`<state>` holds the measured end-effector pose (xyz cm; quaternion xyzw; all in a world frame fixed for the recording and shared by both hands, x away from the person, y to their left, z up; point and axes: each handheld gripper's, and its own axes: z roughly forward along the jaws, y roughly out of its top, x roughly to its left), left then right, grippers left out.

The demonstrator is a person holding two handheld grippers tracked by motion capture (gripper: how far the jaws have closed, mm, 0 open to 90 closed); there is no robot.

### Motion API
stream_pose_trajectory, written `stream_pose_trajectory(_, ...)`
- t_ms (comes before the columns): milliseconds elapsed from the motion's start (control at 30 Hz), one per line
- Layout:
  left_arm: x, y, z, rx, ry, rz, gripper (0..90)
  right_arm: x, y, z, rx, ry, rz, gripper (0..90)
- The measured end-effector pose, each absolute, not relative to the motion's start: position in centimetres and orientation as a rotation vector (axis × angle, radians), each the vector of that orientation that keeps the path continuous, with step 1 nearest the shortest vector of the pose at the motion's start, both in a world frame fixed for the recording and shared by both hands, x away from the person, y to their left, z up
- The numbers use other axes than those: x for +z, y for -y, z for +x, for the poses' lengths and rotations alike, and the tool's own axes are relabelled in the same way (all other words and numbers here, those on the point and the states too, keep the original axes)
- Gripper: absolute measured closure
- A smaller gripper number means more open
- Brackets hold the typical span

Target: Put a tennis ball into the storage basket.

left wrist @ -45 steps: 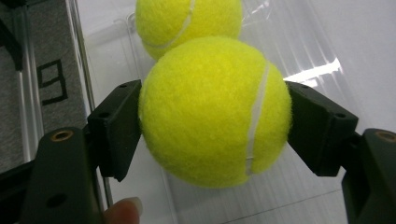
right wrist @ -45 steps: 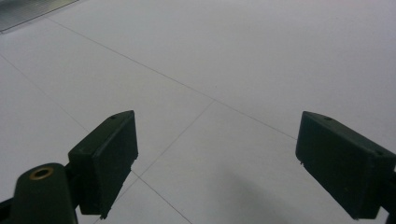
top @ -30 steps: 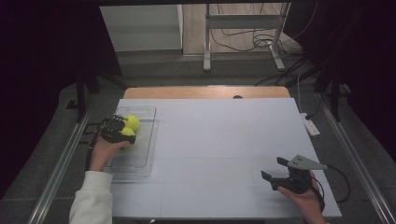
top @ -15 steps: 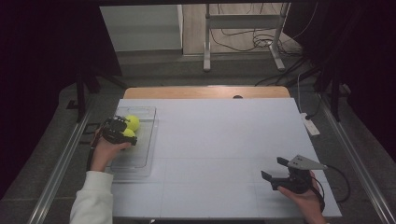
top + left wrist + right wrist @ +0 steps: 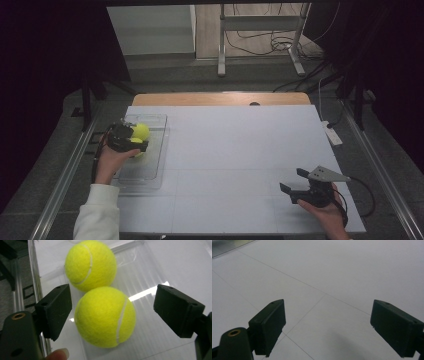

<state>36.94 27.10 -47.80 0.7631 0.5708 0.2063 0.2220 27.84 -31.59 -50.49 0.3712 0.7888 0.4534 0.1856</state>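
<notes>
Two yellow tennis balls lie side by side in a clear plastic tray (image 5: 142, 170) at the table's left. In the high view the far ball (image 5: 140, 131) shows fully and the near ball (image 5: 136, 148) is partly hidden under my left gripper (image 5: 126, 139). In the left gripper view the near ball (image 5: 105, 316) sits between the open jaws of my left gripper (image 5: 112, 307), with small gaps on both sides. The far ball (image 5: 90, 265) touches it from behind. My right gripper (image 5: 294, 180) is open over bare table at the front right, and the right gripper (image 5: 337, 325) holds nothing.
The white table (image 5: 240, 150) has thin grid lines and a wooden strip (image 5: 220, 98) along its far edge. A small white device (image 5: 331, 134) lies at the right edge. Metal rails run along both sides, and stand legs and cables are on the floor behind.
My left gripper has shifted very slightly toward the person's side over the tray. The balls and the right gripper have not visibly moved.
</notes>
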Motion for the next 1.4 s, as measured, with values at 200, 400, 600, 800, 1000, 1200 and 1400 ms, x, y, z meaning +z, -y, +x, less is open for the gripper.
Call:
stream_pose_trajectory(200,-47.3,-27.0,36.5,0.529,-1.511,2.058,16.0,-50.5,31.6,27.9,1.280,-2.221,1.044,13.4)
stream_pose_trajectory(400,-46.5,-26.8,35.9,0.512,-1.457,2.002,15.8,-50.5,31.7,28.0,1.292,-2.219,1.046,13.4)
stream_pose_trajectory(600,-45.7,-26.5,34.7,0.494,-1.416,1.969,15.9,-50.5,31.9,27.9,1.310,-2.216,1.057,13.4)
stream_pose_trajectory(800,-45.0,-26.1,33.4,0.476,-1.341,1.917,15.7,-50.5,32.0,27.7,1.319,-2.217,1.051,13.4)
stream_pose_trajectory(1000,-44.8,-25.5,32.3,0.462,-1.286,1.892,15.1,-50.5,32.2,27.5,1.318,-2.213,1.062,13.4)
stream_pose_trajectory(1200,-45.0,-24.9,31.5,0.434,-1.252,1.873,15.0,-50.5,32.1,27.4,1.317,-2.216,1.058,13.4)
stream_pose_trajectory(1400,-45.4,-24.3,30.5,0.416,-1.208,1.860,14.8,-50.4,32.3,27.4,1.321,-2.212,1.058,13.4)
